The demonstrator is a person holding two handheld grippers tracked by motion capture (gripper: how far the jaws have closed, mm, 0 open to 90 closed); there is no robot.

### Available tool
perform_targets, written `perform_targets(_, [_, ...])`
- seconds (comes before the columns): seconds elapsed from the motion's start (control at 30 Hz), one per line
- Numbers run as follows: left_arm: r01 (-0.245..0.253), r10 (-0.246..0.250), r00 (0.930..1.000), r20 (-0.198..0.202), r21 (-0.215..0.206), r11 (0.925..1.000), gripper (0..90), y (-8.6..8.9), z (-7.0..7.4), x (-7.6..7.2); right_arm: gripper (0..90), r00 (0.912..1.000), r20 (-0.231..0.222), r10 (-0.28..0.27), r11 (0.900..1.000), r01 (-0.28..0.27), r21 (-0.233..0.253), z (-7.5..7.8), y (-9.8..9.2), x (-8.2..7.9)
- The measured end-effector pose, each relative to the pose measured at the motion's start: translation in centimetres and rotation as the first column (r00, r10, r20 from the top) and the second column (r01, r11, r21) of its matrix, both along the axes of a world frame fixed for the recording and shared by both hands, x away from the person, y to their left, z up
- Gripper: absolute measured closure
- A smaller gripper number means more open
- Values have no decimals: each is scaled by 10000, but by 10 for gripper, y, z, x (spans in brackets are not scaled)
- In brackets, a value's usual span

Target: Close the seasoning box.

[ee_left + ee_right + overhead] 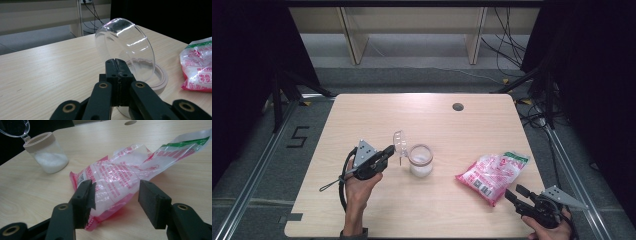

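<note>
lid (400,141) tipped upright beside jar (420,160) | left claw (390,150) pinching lid | right claw (514,192) wide

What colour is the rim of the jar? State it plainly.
The rim of the jar is pale beige, above a clear body holding white grains; the right gripper view shows it best.

Light wooden table (377,210) with a dark round hole (457,106); beyond it, floor cables (507,47).
</note>
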State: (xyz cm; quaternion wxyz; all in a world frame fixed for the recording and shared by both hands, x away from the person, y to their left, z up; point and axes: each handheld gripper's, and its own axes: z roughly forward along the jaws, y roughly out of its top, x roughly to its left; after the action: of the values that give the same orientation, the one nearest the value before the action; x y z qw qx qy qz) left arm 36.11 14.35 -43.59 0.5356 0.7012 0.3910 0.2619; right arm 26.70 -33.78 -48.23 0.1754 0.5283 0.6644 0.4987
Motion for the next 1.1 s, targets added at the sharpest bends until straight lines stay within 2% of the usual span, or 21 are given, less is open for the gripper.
perform_targets(0.03, [16,-16,10000,5,-8,10000,892,0,0,0,461,9999,145,42,10000,-43,73,-1,1,1])
perform_targets(0.1, [32,-32,10000,26,5,10000,891,-1,0,0,463,9998,151,143,9999,-144,51,-1,0,1])
perform_targets(0.13, [66,-66,10000,50,52,10000,891,-1,1,0,468,9997,48,227,9995,-228,208,0,1,1])
perform_targets(0.17, [76,-76,10000,65,70,9999,892,-2,1,0,470,9995,129,297,9995,-299,138,0,1,1])
perform_targets(0.2, [48,-48,10000,16,-12,10000,892,-3,1,0,470,9995,124,275,9995,-273,-173,-1,0,2])
perform_targets(0.23, [96,-97,9999,65,100,9999,891,-3,1,1,470,9989,258,389,9990,-382,-242,0,-1,2])
perform_targets(0.27, [124,-125,9999,87,165,9998,891,-4,1,0,466,9984,325,453,9989,-449,-134,-1,0,2])
perform_targets(0.3, [109,-110,9999,90,109,9999,892,-5,2,0,464,9989,196,416,9991,-414,-92,0,0,2])
perform_targets(0.37, [201,-201,9997,149,33,9998,891,-7,1,0,463,9995,61,296,9990,-298,339,1,3,0])
perform_targets(0.4, [150,-151,9998,85,140,9998,891,-8,2,0,463,9995,165,283,9992,-287,278,0,3,1])
perform_targets(0.43, [166,-168,9998,99,155,9997,889,-8,2,0,462,9985,339,424,9991,-423,-57,0,0,2])
perform_targets(0.53, [232,-233,9997,107,86,9997,886,-10,2,-1,458,9990,243,363,9993,-365,73,0,1,2])
perform_targets(0.57, [273,-275,9995,132,132,9995,885,-11,2,-1,455,9991,229,354,9993,-352,-98,0,0,2])
perform_targets(0.6, [305,-307,9995,119,186,9994,883,-12,3,-1,450,9989,259,394,9992,-391,-100,0,0,2])
perform_targets(0.63, [332,-333,9994,116,159,9993,881,-14,3,-1,444,9990,242,383,9989,-389,257,-1,1,2])
perform_targets(0.7, [395,-398,9991,119,209,9990,878,-16,3,-1,440,9993,119,355,9992,-357,168,0,1,2])
perform_targets(0.8, [526,-530,9985,159,279,9982,876,-20,4,-1,434,9991,250,354,9990,-361,275,-1,2,3])
perform_targets(0.83, [541,-545,9984,151,255,9982,873,-21,4,-1,432,9998,47,208,9998,-208,41,0,1,2])
perform_targets(0.87, [590,-595,9981,153,276,9979,866,-22,4,-1,431,9996,151,253,9997,-252,-54,-1,0,2])
perform_targets(0.97, [776,-779,9969,131,228,9967,850,-24,4,-1,426,9995,38,309,9995,-309,35,0,0,2])
perform_targets(1.1, [975,-975,9952,53,55,9952,795,-25,5,-1,426,9988,191,444,9989,-441,-165,-1,0,3])
